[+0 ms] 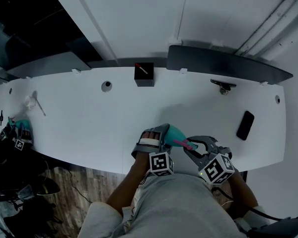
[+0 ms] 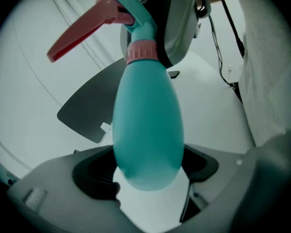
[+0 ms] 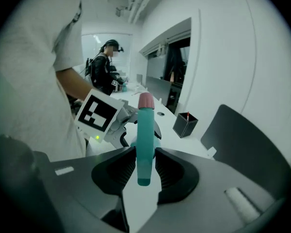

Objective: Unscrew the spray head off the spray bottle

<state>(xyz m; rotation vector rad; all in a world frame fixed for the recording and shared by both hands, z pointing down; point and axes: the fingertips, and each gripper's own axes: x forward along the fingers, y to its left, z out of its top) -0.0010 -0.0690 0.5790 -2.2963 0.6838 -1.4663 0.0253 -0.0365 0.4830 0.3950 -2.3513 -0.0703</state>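
Teal bottle [image 2: 148, 125] near table [image 1: 89, 128] front edge | left gripper [image 1: 154, 142] jaws wide, clamped round bottle body | right gripper [image 1: 196, 145] jaws narrow, pinching head [image 3: 145, 140] | pink trigger [image 2: 82, 30] sticks out

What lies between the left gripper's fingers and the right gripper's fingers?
Only the spray bottle's teal body and its pink collar; the left gripper view shows this stretch.

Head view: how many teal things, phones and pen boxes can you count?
Teal things: 2, the bottle and a far-left thing
Phones: 1, phone
Pen boxes: 1, pen box
Total: 4
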